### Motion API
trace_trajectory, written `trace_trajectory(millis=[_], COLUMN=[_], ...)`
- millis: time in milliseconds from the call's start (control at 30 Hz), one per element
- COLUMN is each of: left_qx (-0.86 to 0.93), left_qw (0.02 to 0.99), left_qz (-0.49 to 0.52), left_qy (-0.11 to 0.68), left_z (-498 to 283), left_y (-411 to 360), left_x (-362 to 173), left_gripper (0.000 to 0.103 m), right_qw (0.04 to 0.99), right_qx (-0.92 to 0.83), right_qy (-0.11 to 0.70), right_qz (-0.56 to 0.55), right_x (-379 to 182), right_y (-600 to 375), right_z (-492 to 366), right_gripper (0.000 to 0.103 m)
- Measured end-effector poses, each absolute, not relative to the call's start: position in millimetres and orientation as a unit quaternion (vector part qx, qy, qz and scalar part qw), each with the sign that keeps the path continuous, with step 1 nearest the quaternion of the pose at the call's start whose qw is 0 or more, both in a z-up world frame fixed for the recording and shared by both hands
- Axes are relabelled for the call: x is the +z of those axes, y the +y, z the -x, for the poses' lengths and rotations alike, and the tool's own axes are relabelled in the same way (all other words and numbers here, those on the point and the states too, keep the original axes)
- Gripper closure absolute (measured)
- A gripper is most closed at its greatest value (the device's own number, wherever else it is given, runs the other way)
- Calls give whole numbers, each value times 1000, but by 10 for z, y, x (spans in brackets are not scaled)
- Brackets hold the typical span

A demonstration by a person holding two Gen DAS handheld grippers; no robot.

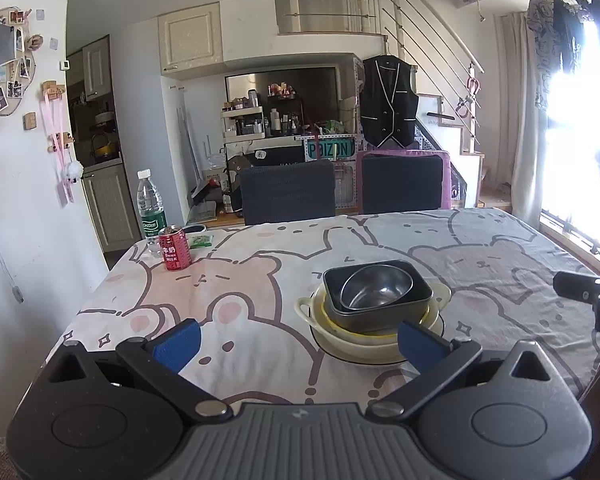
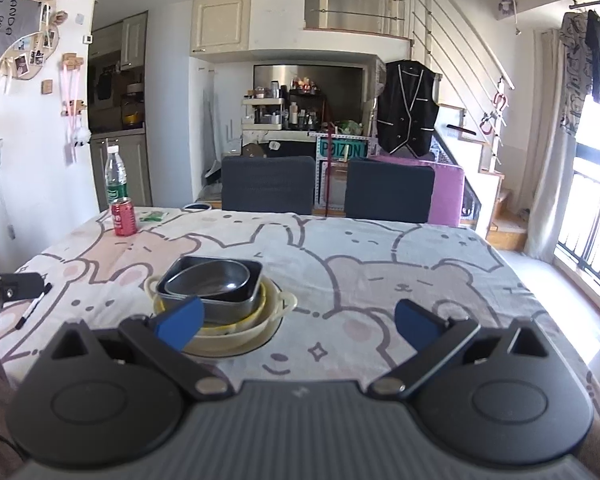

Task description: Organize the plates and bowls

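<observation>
Scanning from the left: a clear water bottle (image 1: 151, 208) with a green label stands at the table's far-left corner, and a red drink can (image 1: 174, 248) sits just in front of it, close but whether touching cannot be told. A small green packet (image 1: 201, 241) lies flat just right of the can. The tablecloth (image 1: 236, 280), printed with cartoon bears, covers the whole table. In the right wrist view a black marker pen (image 2: 34, 311) lies on the cloth near the left edge. The left gripper (image 1: 298, 346) hangs above the near edge, blue pads spread wide, nothing between them; its right pad overlaps the near rim of the stack in view. The stack sits right of centre from this side: a pale cream handled dish (image 1: 370, 344) at the bottom, a yellow plate (image 1: 332, 322) on it, a dark square bowl (image 1: 378, 304) nested above, and a steel bowl (image 1: 376, 288) resting tilted inside. The right gripper (image 2: 298, 322) is likewise wide open and empty, with the stack beside its left pad. Two dark chairs (image 1: 288, 192) stand behind the far edge.
</observation>
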State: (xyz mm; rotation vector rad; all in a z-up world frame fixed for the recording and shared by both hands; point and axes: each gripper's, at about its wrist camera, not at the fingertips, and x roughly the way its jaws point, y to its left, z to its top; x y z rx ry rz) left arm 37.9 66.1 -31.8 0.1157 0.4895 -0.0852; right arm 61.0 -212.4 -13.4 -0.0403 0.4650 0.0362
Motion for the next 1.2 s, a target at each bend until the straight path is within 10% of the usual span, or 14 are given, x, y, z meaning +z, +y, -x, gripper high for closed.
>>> trace_trajectory(millis=[1200], left_qx=[-47], left_qw=[968], left_qz=[-48], left_qy=[241], left_z=[-353], left_y=[679], left_x=[-299], left_gripper=[0], right_qw=[973], right_qx=[24], right_qy=[230], right_qz=[29], right_x=[-183], right_y=[-2076], right_z=[-593], right_gripper=[0])
